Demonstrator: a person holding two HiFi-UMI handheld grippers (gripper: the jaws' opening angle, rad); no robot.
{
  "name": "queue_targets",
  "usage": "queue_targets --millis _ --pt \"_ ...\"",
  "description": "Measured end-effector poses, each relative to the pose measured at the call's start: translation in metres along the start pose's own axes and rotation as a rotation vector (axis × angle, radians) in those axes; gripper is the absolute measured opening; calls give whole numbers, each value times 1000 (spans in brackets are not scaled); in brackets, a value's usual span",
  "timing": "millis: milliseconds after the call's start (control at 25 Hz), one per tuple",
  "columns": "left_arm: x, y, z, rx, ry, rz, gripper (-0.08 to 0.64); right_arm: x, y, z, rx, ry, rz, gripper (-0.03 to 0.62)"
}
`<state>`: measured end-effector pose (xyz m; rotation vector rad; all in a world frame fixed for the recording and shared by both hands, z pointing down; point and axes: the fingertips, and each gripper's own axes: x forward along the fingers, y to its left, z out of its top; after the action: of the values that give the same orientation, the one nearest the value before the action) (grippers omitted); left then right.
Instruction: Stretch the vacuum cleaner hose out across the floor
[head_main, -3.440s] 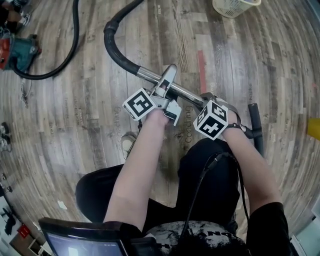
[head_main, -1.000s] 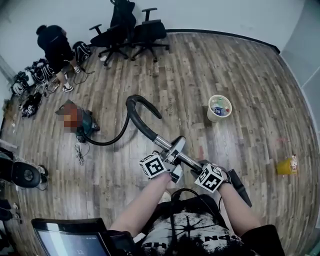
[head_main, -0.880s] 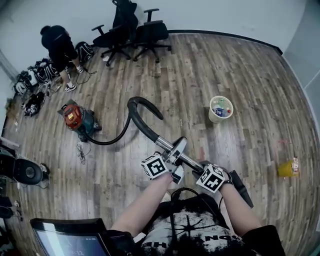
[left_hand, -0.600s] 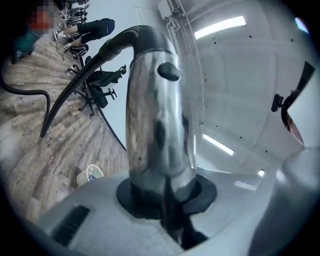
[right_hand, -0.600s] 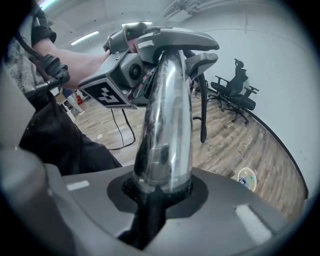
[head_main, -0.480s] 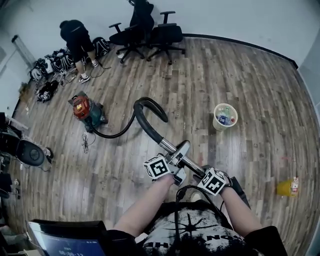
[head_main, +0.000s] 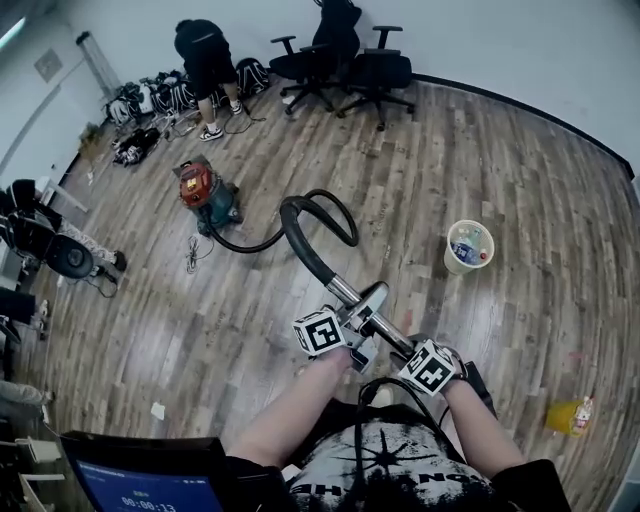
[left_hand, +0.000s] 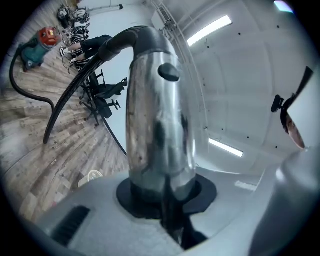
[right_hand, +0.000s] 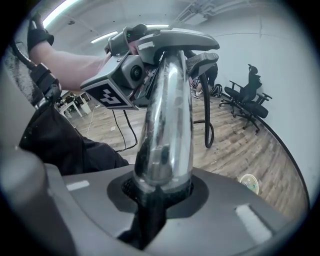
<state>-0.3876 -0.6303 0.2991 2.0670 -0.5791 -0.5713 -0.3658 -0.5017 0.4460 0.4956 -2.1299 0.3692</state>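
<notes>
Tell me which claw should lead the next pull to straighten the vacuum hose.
Left, probably. Both claws are shut on the chrome metal tube, but the left claw grips nearer the black flexible hose, which loops toward the red-and-teal vacuum canister; the right claw sits farther back.

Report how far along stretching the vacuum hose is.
Done: the left hand-held gripper and the right hand-held gripper are both clamped on the metal wand. In hand: the wand end is held away from the vacuum cleaner. Left: the hose is not straight. It curls in a loop between cleaner and wand, so it likely needs pulling further across the floor.
</notes>
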Motion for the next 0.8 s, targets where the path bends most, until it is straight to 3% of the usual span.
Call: queue_targets --millis 320,800 --pt "-1 -6 5 -2 -21 21 61 -5 2 4 -21 -2 27 76" --pt "-20 2 -3 -3 -43 -4 58 12 14 -2 -17 -1 -16 75"
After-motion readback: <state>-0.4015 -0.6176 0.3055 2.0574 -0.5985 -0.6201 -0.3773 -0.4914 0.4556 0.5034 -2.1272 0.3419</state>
